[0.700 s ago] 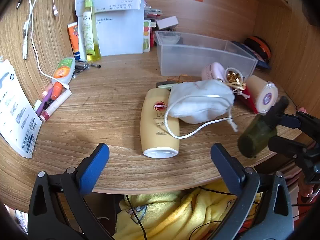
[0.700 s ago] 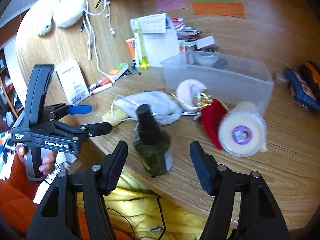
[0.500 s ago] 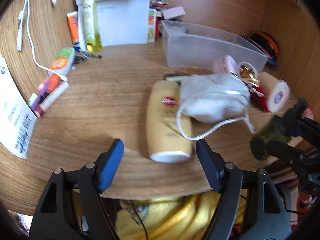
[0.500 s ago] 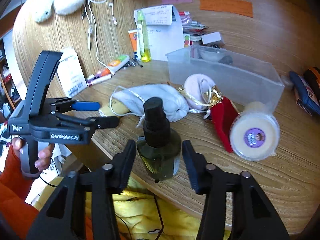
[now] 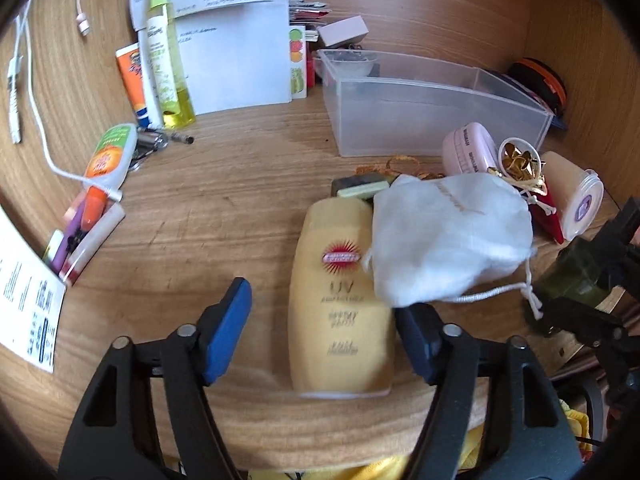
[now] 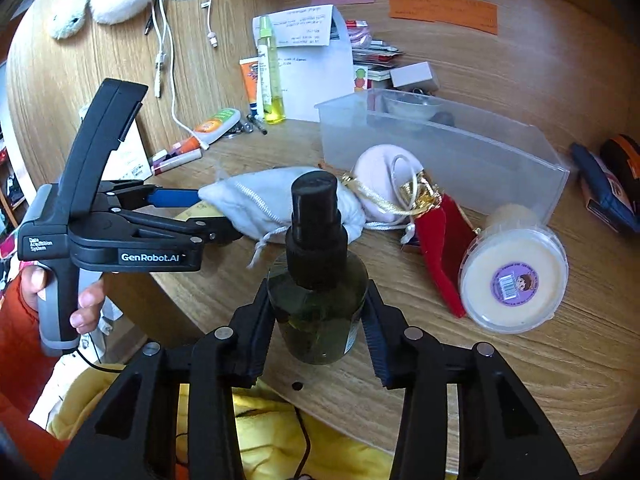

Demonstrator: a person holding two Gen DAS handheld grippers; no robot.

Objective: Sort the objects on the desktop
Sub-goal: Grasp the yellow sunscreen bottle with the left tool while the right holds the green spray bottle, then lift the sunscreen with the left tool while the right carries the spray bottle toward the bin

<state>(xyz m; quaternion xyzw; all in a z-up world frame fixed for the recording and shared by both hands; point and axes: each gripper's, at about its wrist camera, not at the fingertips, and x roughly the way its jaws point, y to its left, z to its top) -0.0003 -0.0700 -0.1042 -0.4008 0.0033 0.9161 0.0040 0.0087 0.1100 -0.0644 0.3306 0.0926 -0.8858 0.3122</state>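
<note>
Right wrist view only: right tongs [image 6: 318, 320] clamped on dark green spray bottle [image 6: 318, 280], both pads against its sides, black cap up, bottle at the counter [image 6: 520, 380] front edge. "GenRobot.AI" and "Data Acquisition System" readable on left tongs [image 6: 200, 216] body, held in the person's left hand [image 6: 60, 300]

Left wrist view only: left tongs [image 5: 324, 332] open, blue pads straddling the lower end of the yellow sunscreen bottle [image 5: 340, 300] lying flat on the counter [image 5: 200, 220], no contact seen. Label reads "UV", rest blurred. White drawstring pouch [image 5: 448, 240] overlaps the bottle's right side and touches the right pad

Clear plastic bin [image 5: 432, 108] behind, round tub with purple sticker [image 6: 514, 280] right of the spray bottle
</note>
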